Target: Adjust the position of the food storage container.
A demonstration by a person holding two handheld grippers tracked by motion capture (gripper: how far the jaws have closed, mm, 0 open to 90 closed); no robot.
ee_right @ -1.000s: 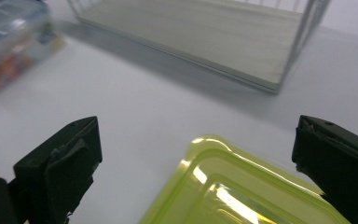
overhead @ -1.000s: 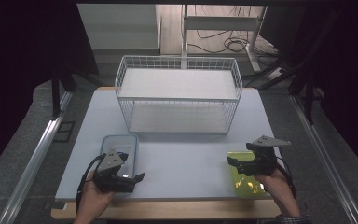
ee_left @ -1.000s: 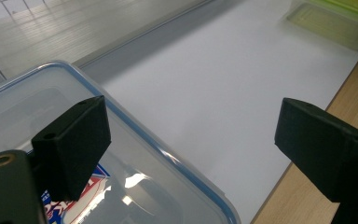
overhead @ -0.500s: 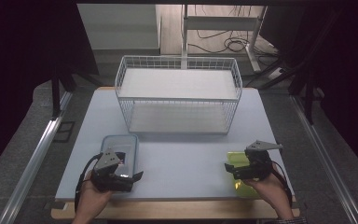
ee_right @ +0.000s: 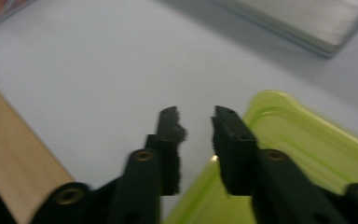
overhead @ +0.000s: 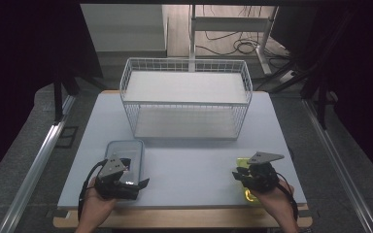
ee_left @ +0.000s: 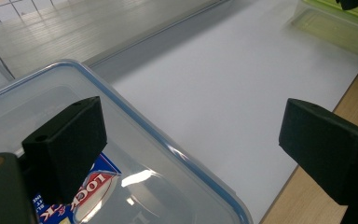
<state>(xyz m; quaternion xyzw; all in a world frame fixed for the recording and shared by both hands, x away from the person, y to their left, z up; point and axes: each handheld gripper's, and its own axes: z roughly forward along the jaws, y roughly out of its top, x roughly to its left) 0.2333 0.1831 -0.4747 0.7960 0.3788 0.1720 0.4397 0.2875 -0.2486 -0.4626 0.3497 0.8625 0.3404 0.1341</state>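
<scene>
Dim room, dark drapes on both sides, cables on the floor beyond. The worktop (overhead: 184, 160) is a pale grey sheet on a wooden board; a white wire basket (overhead: 186, 97) stands at its far middle.

Clear container (overhead: 125, 156): rectangular, transparent plastic, rounded corners, blue-edged rim, a blue and red printed label seen through it. It lies flat at the near left of the worktop, long axis running from the person's edge toward the basket.

Green container (overhead: 245, 170): translucent yellow-green, rounded corners, stepped rim. It lies flat at the near right of the worktop, largely covered in the high view, so its long axis cannot be told.

Left hand-held gripper (overhead: 128, 180): jaws spread wide. In the left gripper view one jaw stands over the clear container (ee_left: 135, 177) and the other outside its rim; the pads do not press on it.

Right hand-held gripper (ee_right: 198, 135): jaws have just been closing and now stand narrowly apart over the left edge of the green container (ee_right: 298, 144). Whether its rim lies between them cannot be told; the picture is blurred.
</scene>
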